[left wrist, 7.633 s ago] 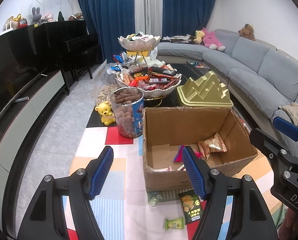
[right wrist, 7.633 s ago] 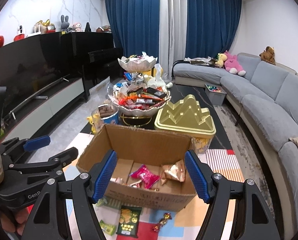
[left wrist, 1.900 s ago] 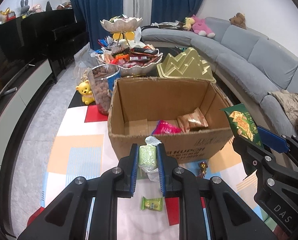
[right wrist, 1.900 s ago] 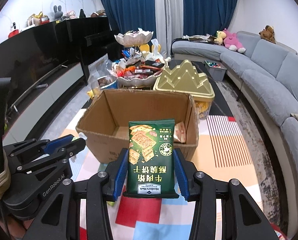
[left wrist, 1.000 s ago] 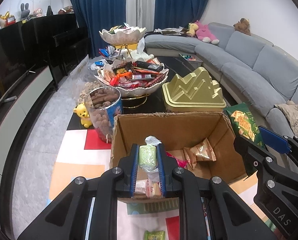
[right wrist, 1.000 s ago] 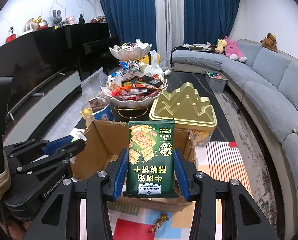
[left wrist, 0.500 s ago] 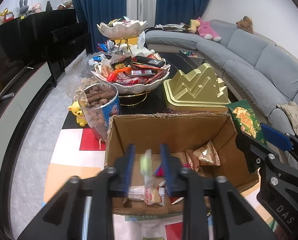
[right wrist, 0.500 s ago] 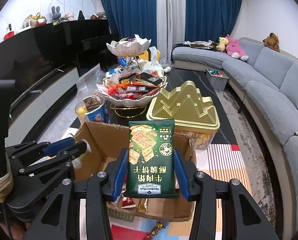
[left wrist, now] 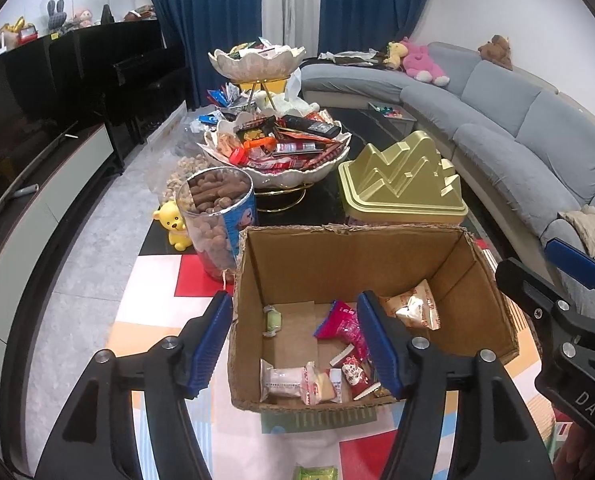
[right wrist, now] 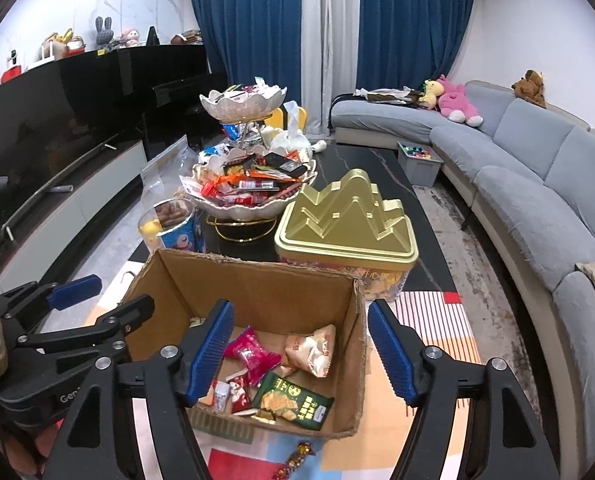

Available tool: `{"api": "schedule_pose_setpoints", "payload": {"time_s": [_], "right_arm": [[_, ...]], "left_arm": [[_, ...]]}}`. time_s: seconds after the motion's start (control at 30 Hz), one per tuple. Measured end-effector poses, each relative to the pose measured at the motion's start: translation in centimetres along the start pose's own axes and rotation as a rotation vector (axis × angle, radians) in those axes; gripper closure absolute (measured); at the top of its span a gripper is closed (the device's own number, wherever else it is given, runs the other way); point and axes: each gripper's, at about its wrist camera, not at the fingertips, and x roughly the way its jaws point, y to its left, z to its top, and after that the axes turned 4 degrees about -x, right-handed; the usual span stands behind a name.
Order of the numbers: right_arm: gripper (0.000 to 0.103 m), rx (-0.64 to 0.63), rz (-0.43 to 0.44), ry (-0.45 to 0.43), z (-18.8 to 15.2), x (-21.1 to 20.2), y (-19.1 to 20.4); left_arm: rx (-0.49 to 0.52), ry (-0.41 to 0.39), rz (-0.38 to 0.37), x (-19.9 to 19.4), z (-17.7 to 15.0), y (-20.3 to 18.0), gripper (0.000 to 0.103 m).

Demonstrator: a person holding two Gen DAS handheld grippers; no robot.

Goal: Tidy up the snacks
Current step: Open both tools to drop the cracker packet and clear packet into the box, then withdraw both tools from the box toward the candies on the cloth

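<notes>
I had both the left gripper (left wrist: 297, 344) and right gripper (right wrist: 301, 348) spread wide, empty, over the cardboard box (right wrist: 257, 280) of snacks.

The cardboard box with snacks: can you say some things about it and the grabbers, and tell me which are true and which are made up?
1. The green cracker packet lies inside the cardboard box. True.
2. The right gripper is squeezing a packet. False: its jaws are wide apart and hold nothing.
3. The left gripper is open. True.
4. The gold tin is inside the box. False: it stands on the dark table behind the box.
5. A wrapped candy lies on the mat in front of the box. True.
</notes>
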Motion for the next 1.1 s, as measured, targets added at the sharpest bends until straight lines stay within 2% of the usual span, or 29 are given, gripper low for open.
{"api": "schedule_pose_setpoints", "payload": {"time_s": [0.53,1.07,1.1], "right_arm": [[0.032,-0.003,-0.002,-0.036,-0.1,-3.7,0.3],[0.032,-0.008,0.001,-0.034,-2.6,-6.5,0.6],[0.029,-0.007,-0.001,-0.032,-2.9,-6.6,0.6]], "left_arm": [[-0.004,-0.031,0.007,-3.9,-0.9,-0.1,0.037],[0.007,-0.045,0.012,-7.5,-3.9,-0.5,0.034],[0.007,-0.045,0.011,-7.6,-4.0,-0.5,0.034]]}}
